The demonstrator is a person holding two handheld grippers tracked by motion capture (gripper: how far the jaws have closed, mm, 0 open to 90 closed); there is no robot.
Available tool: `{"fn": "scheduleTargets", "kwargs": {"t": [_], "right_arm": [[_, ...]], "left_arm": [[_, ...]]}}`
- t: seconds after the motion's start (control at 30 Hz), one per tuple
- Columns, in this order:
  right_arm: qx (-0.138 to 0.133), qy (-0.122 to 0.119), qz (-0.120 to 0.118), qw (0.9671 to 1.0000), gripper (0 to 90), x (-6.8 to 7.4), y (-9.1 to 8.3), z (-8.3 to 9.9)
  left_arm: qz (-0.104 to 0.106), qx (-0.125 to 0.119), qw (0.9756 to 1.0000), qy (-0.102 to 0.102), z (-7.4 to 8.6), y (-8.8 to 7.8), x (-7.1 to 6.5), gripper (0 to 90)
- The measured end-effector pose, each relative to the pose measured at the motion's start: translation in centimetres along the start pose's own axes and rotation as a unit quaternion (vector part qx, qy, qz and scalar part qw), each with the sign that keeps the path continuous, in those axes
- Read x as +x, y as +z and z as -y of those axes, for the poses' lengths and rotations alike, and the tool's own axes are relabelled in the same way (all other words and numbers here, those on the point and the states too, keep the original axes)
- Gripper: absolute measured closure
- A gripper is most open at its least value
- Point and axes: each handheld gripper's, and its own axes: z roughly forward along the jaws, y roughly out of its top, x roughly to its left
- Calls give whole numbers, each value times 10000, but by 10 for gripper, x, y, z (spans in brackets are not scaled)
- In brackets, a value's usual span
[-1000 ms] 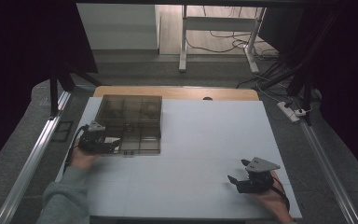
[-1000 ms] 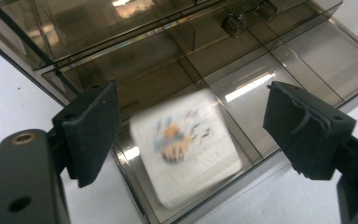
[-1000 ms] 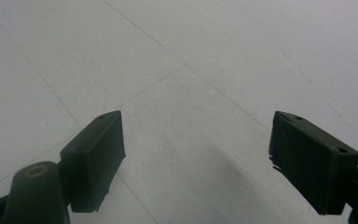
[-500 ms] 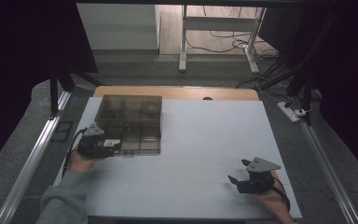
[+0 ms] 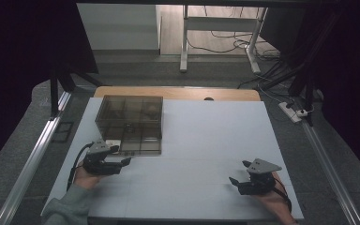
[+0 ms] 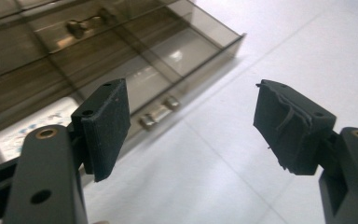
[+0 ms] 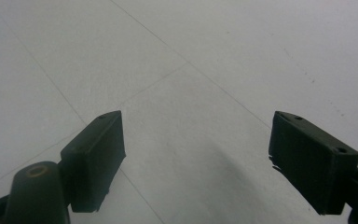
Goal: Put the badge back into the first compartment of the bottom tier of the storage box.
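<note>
A smoky transparent compartment box (image 5: 130, 123) stands on the white table (image 5: 206, 140) at the back left. In the left gripper view the box (image 6: 121, 46) holds small metal cylinders (image 6: 86, 25), and another such cylinder (image 6: 158, 112) lies by its near wall. My left gripper (image 5: 123, 161) sits just off the box's near left corner. Its jaws have just been closing and now stand open with nothing between them (image 6: 191, 112). My right gripper (image 5: 238, 172) rests near the front right of the table, open over bare white surface (image 7: 196, 149).
A wooden strip (image 5: 178, 92) runs along the table's far edge. A metal rail (image 5: 33, 159) lies along the left side and a power strip (image 5: 293, 111) with cables at the right. Desk legs (image 5: 183, 42) stand behind the table.
My left gripper has drawn back from the box's left side toward the person, to in front of its near corner. The right gripper has stayed put.
</note>
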Motion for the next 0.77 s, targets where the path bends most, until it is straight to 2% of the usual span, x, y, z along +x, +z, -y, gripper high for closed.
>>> {"fn": "scheduleTargets", "kwargs": {"t": [0.23,0.77], "right_arm": [[11,-14,16,10000,185,0,0,0],[27,-12,8,10000,186,0,0,1]], "left_arm": [[74,86,9998,133,3,1,-12,268],[48,84,9999,106,4,1,-11,268]]}}
